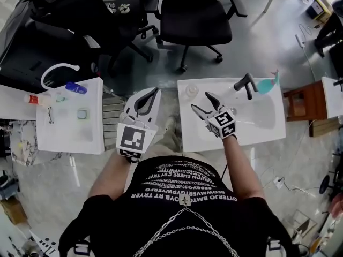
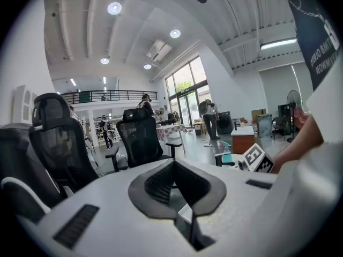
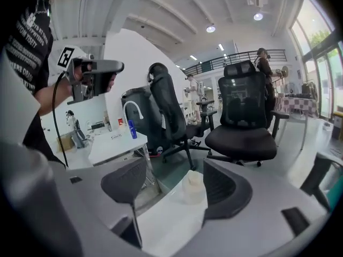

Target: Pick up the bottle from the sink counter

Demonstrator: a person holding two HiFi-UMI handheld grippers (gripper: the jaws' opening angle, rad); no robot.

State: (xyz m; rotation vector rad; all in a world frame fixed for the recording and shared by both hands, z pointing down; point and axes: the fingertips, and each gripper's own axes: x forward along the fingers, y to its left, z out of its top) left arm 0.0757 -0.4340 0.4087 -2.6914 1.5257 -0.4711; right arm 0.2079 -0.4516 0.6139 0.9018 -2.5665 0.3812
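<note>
Translucent plastic, the bottle (image 3: 194,187) looks light, smooth and slightly squeezable to us. In the head view it stands at the upper left corner of the sink counter (image 1: 203,138). We'd clasp its body gently. The right gripper (image 1: 201,101) has its jaws parted and empty, and the left gripper (image 1: 154,92) has its jaws together.

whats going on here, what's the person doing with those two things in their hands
A person stands at a white sink counter with a tool in each hand. The right tool has its jaws apart and is lined up on a small translucent bottle standing upright near the counter's corner. The bottle sits just ahead of the jaws and isn't gripped yet. The left tool is shut and empty, held off to the side of the counter.
</note>
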